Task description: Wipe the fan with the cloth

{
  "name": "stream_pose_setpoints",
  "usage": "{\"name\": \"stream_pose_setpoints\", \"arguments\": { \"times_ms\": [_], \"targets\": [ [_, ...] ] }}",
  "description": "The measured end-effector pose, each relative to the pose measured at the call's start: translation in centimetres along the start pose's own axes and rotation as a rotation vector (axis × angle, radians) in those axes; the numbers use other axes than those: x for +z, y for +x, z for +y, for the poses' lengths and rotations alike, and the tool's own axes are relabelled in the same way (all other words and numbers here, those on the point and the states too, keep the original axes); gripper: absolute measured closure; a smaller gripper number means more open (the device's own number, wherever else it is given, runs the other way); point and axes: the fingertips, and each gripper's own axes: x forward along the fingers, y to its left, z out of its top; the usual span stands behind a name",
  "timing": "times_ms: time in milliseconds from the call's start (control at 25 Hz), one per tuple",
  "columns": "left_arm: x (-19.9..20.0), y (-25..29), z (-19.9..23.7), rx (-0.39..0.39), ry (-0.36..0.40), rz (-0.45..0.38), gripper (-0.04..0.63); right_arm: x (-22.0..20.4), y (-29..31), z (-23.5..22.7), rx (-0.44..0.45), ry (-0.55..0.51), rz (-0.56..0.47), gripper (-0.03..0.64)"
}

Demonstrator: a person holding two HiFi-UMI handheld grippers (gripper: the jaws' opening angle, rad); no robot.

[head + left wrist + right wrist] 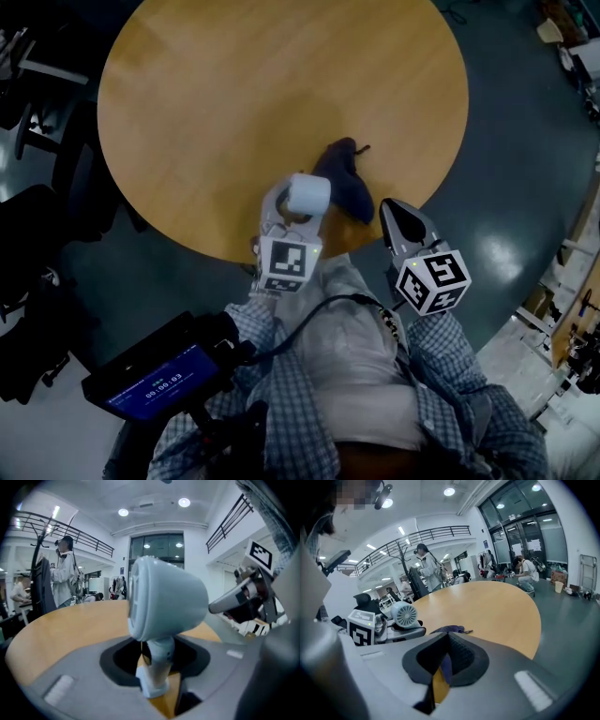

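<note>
Steadying the fan before wiping

With the left gripper (157,653) spread apart around the slim neck of the small pale-blue plastic desk fan (164,597), by the near edge of the round wooden table (216,112), close gently and low on that neck to avoid tipping it. With the right gripper (447,637) pressed together and empty, near the crumpled dark-blue cloth (345,183) just beyond the fan, open first, then pinch a raised fold.

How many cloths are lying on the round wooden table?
1. The dark cloth lies crumpled on the table near its edge closest to the person, right beside the fan. No second cloth shows. A small one behind the fan could be hidden.
</note>
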Motion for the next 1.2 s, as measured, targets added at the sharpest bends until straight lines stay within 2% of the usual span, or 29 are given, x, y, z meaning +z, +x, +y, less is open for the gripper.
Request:
{"name": "stream_pose_setpoints", "arguments": {
  "times_ms": [200, 400, 640, 800, 1040, 1200],
  "targets": [
    [0.2, -0.2, 0.5, 0.047, -0.03, -0.013, 0.443, -0.2, 1.7, -0.1, 0.033, -0.084, 0.04, 0.614],
    [0.2, 0.0, 0.8, 0.043, -0.038, -0.024, 0.445, 0.5, 3.4, 0.3, 0.065, -0.098, 0.041, 0.614],
    [0.5, 0.6, 1.6, 0.034, -0.028, -0.032, 0.446, 0.7, 4.8, 1.2, 0.093, -0.176, 0.061, 0.609],
    [0.9, 1.1, 2.4, 0.028, -0.031, -0.049, 0.446, -0.1, 5.6, 1.5, 0.095, -0.234, 0.097, 0.579],
    [1.5, 1.6, 3.3, 0.025, -0.034, -0.06, 0.445, -2.6, 8.5, 2.2, 0.124, -0.396, 0.225, 0.439],
    [1.4, 1.6, 3.6, 0.021, -0.041, -0.055, 0.445, -3.9, 10.7, 3.1, 0.13, -0.437, 0.274, 0.422]
  ]
}}
